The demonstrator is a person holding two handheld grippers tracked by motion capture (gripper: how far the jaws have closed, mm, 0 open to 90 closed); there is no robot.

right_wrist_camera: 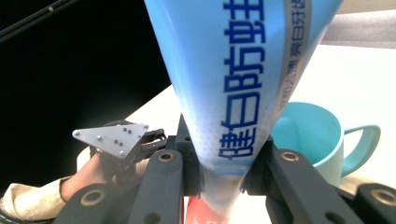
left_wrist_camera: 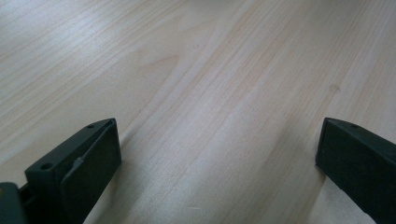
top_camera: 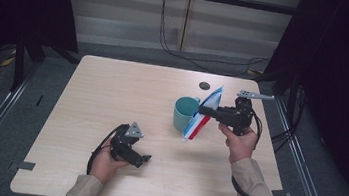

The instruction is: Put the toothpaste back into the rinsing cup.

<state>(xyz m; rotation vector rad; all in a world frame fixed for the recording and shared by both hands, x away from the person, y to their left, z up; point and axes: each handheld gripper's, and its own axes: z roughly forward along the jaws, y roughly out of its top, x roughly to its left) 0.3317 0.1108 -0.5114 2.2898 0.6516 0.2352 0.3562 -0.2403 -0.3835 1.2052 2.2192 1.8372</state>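
Right of the centre of the high view, the right gripper [top_camera: 206, 111] has its jaws clamped tight on a toothpaste tube [top_camera: 204, 114], holding it off the table [top_camera: 112, 95]. The tube is blue and white with a red part near its lower end. Its long axis runs on a slant: the wide flat end points to the upper right of the frame and the narrow end points down and to the lower left, close above the table. The tube hangs just beside the right side of a teal mug [top_camera: 184, 113], which stands upright on the table; whether the two touch cannot be told.

In the right gripper view the tube [right_wrist_camera: 243, 88] rises from between the two black jaws in the lower middle and widens toward the top edge, with blue lettering running along its length. The mug [right_wrist_camera: 317, 140] sits behind it at the right, handle pointing right.

At the lower left of the high view, the left gripper [top_camera: 142, 159] rests low over the table. In the left gripper view its jaws stand wide apart with nothing between them but bare table [left_wrist_camera: 210, 93].
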